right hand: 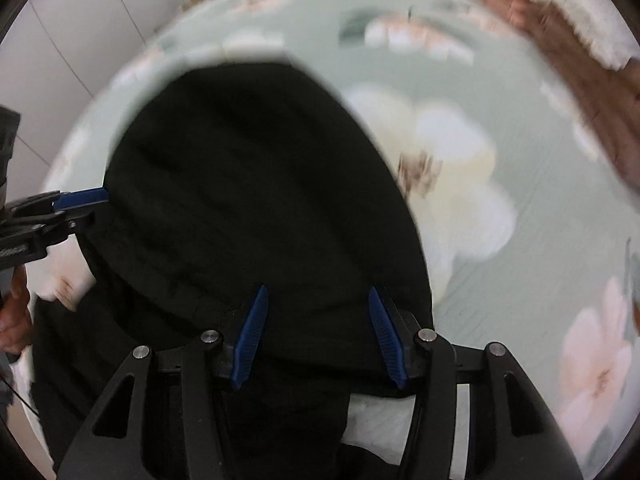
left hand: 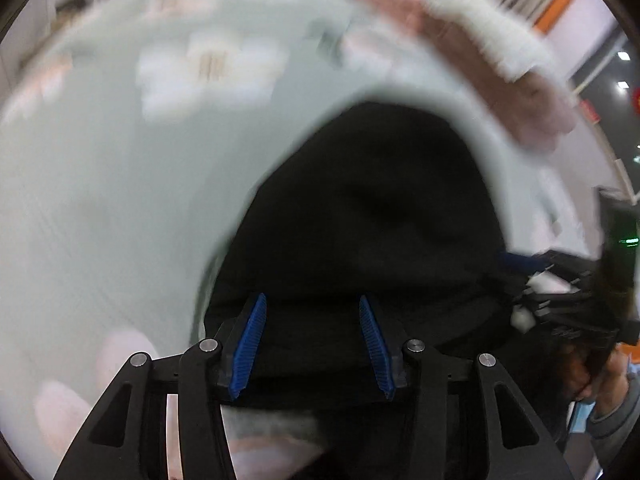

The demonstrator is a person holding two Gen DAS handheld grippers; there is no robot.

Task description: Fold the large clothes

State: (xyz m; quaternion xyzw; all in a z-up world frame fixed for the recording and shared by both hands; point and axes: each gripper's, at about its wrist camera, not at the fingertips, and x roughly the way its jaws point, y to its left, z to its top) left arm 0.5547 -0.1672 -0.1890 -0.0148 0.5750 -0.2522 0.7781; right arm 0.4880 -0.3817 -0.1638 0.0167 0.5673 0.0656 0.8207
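In the middle of both frames, on a pale green floral sheet (right hand: 540, 200), lies a black garment (right hand: 260, 184). It looks matte and dark, with faint creases; its far edge is rounded by the lens, and the surroundings are motion-blurred. In the right wrist view it fills the centre and lower left of the frame; in the left wrist view (left hand: 372, 220) it fills the centre and lower right.

Left gripper (left hand: 312, 344): blue pads spread apart, black cloth lying below the gap, pads not pressing on it. Right gripper (right hand: 320, 336): same, jaws spread over the cloth, nothing pinched.

Left wrist view only: the right gripper appears at the right edge, mid-height, with a hand (left hand: 604, 384) and grey sleeve below it. Windows and lights show at the upper right.

Right wrist view only: the left gripper enters at the left edge, one blue pad at the garment's edge; white cupboard doors (right hand: 80, 40) at the upper left; large white and pink flower prints on the sheet at right.

Both views: a brown item with white fluffy trim (right hand: 580, 32) at the upper right, blurred.
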